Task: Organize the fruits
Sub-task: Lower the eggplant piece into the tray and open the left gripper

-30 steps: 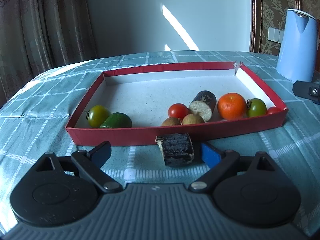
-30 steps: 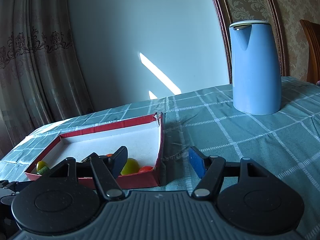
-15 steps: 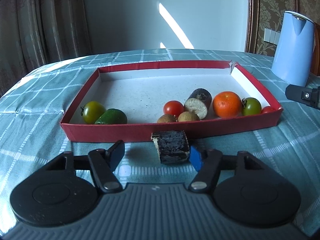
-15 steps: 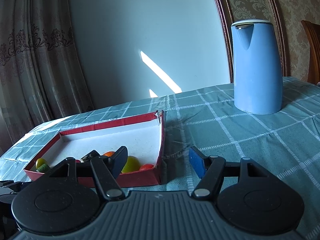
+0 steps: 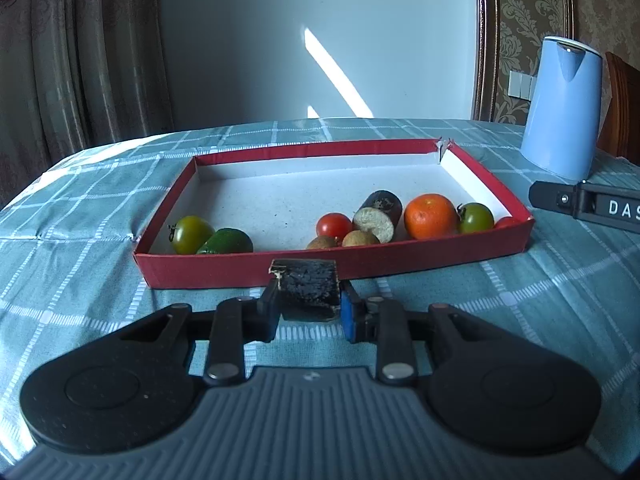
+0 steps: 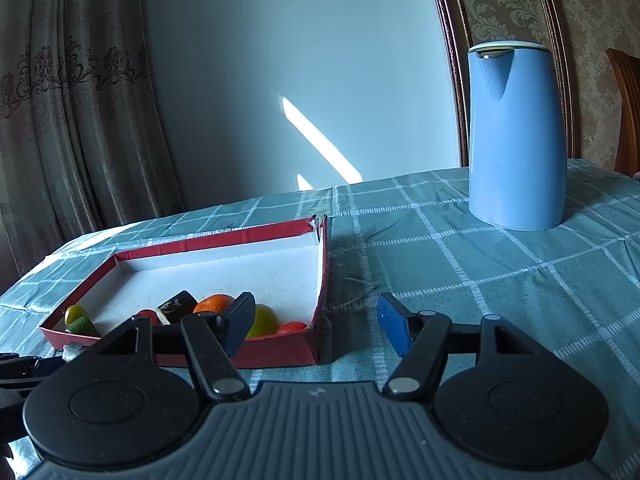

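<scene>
The left gripper (image 5: 307,305) pinches the dark chunk (image 5: 307,289) just outside the red tray (image 5: 336,265); the right gripper (image 6: 316,322) hangs wide open, empty. Risk: the chunk clips the tray's near wall on the lift and twists loose

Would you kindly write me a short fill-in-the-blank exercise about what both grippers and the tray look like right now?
1. The left gripper is shut on a dark ____.
2. The right gripper is ____ and holds nothing.
3. The orange mandarin lies inside the ____ tray.
4. The kettle on the tablecloth is ____.

Missing words: chunk; open; red; blue
</scene>
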`<state>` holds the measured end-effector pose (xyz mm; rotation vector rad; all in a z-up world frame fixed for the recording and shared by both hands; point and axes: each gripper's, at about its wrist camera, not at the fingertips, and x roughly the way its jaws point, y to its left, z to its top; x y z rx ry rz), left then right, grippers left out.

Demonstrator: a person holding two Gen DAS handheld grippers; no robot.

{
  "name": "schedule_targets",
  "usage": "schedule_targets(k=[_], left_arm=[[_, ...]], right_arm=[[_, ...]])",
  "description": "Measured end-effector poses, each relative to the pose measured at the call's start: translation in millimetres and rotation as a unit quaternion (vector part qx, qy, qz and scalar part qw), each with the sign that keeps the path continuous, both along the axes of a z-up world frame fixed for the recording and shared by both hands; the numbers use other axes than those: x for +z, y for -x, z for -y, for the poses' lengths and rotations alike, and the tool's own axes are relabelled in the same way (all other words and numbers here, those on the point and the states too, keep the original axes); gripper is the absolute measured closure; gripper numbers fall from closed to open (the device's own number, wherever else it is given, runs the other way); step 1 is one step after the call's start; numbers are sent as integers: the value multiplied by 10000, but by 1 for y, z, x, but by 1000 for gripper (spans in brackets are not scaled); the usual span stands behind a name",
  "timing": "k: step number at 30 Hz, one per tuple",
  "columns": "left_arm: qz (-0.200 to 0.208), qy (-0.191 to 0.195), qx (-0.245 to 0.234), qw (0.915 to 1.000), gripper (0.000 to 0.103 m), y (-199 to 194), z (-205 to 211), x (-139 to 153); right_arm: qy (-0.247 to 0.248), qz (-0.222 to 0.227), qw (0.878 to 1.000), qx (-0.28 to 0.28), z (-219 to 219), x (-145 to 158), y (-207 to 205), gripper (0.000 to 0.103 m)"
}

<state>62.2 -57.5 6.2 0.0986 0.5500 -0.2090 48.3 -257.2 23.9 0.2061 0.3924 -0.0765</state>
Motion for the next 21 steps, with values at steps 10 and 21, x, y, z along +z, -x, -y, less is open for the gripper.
schedule_targets(k=[10,21], left_arm=[[265,-25,498,9984,76,14,-17,19],[393,14,769,9963,75,-4,-26,40]], right_arm=[[104,-12,9999,30,-4,-2,-1,36],[197,-84,9998,25,-7,-5,-3,36]])
